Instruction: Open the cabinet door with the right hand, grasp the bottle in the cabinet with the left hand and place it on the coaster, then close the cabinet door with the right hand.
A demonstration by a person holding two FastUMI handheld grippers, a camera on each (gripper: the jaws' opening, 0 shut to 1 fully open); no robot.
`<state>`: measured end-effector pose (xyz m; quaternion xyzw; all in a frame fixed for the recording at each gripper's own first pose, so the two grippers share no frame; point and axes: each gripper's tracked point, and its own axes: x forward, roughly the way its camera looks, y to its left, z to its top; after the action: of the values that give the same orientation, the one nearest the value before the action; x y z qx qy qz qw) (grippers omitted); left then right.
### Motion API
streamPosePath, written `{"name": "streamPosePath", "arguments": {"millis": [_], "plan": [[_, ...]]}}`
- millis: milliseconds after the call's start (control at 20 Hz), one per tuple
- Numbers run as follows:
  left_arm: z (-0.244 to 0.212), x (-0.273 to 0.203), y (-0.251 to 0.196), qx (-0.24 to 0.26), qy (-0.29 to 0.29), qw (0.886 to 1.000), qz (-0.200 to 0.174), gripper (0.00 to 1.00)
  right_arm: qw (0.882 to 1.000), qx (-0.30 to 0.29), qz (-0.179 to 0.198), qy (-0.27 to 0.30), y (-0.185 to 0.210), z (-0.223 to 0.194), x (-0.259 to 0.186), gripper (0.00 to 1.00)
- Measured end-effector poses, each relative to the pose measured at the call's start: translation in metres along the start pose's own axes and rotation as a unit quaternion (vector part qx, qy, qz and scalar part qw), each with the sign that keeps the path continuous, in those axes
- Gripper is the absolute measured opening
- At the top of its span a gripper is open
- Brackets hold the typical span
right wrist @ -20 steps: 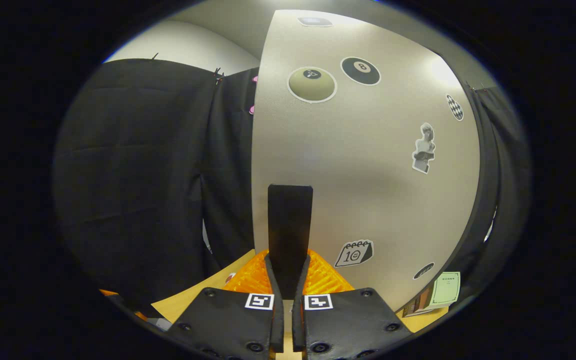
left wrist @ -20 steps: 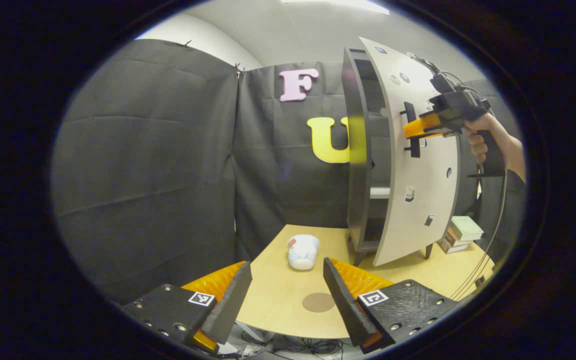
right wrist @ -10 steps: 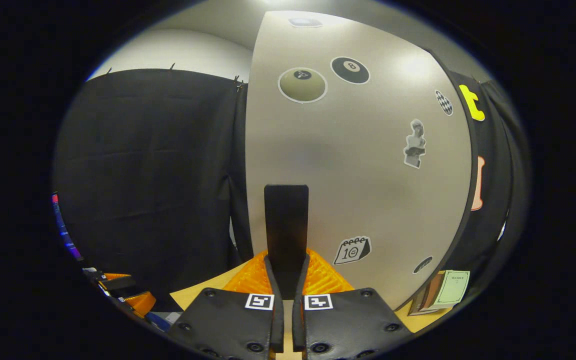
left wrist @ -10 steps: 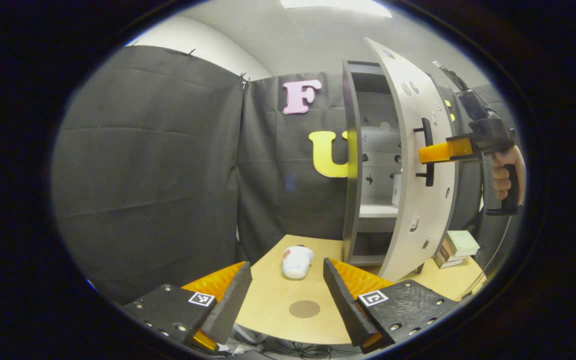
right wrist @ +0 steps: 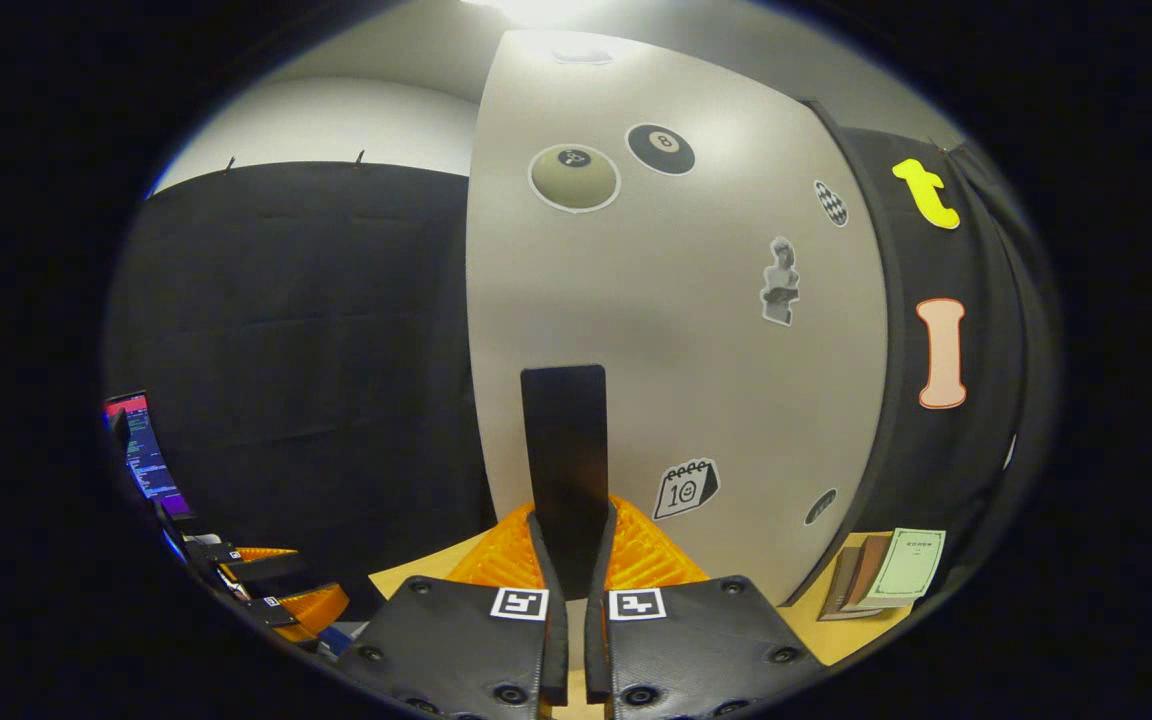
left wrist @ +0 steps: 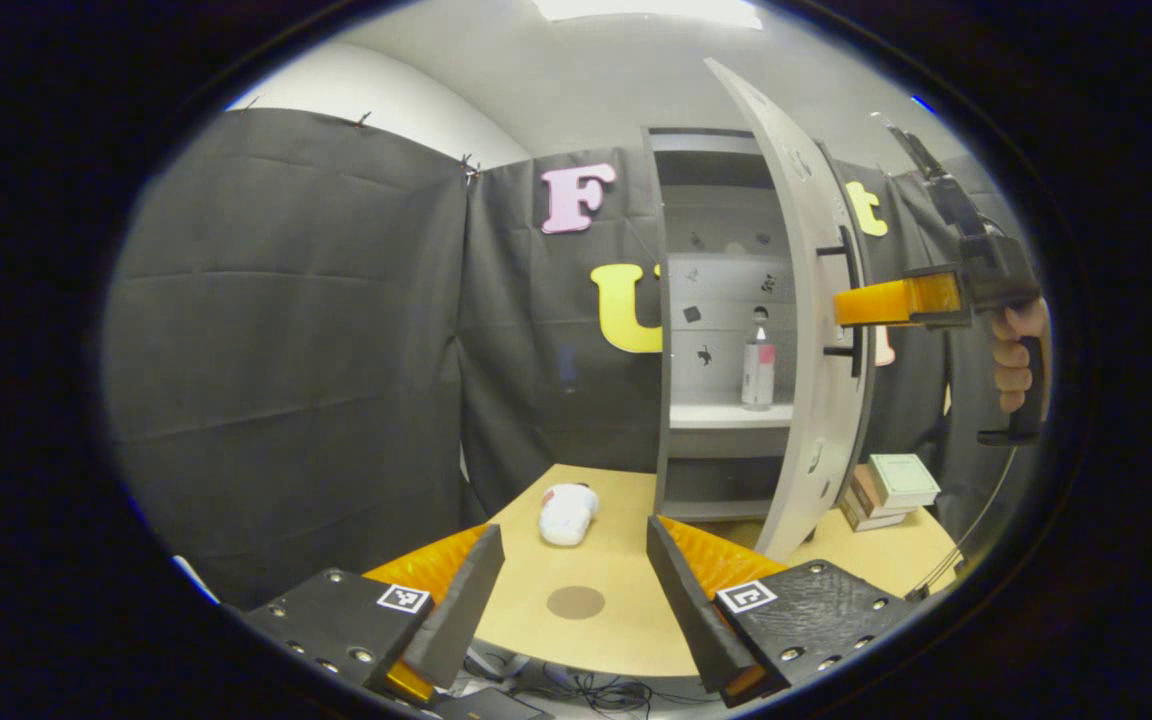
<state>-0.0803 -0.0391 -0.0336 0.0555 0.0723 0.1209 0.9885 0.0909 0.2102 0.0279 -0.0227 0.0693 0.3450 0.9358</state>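
The cabinet [left wrist: 676, 300] stands at the back of the table with its door [left wrist: 806, 330] swung wide toward me. My right gripper [right wrist: 574, 535] is shut on the door handle [right wrist: 564, 440]; in the left gripper view that right gripper [left wrist: 851, 303] reaches the handle [left wrist: 848, 300] from the right, held by a hand [left wrist: 1014, 355]. A slim bottle [left wrist: 758, 370] with a reddish band stands upright on the cabinet's shelf. A round brown coaster [left wrist: 576, 601] lies on the table between the fingers of my left gripper [left wrist: 573, 590], which is open and hovers low at the table's near edge.
A white cup-like object [left wrist: 566, 512] lies on its side behind the coaster. A stack of books [left wrist: 891, 488] sits right of the cabinet, also books [right wrist: 886, 580] beside the door. The door [right wrist: 676, 330] carries several stickers. A lit screen [right wrist: 141, 450] stands far left.
The right gripper has pulled the door further open, so the shelf and the bottle have come into sight. The left gripper's view has shifted slightly; its fingers stay open.
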Motion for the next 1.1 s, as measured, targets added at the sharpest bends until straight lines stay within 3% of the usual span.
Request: {"name": "streamPosePath", "arguments": {"millis": [600, 850, 1100], "plan": [[-0.003, -0.036, -0.116, 0.030, -0.009, 0.996, -0.084, 0.87, 0.998, 0.042, -0.052, -0.009, -0.029, -0.003, -0.029, 0.05], [0.006, -0.045, -0.154, 0.010, -0.021, 0.993, -0.112, 0.87, 0.994, 0.045, -0.101, -0.022, -0.050, -0.003, -0.040, 0.07], [0.008, -0.047, -0.181, 0.026, -0.010, 0.989, -0.142, 0.87, 0.985, 0.057, -0.156, -0.036, -0.068, -0.003, -0.050, 0.07]]}}
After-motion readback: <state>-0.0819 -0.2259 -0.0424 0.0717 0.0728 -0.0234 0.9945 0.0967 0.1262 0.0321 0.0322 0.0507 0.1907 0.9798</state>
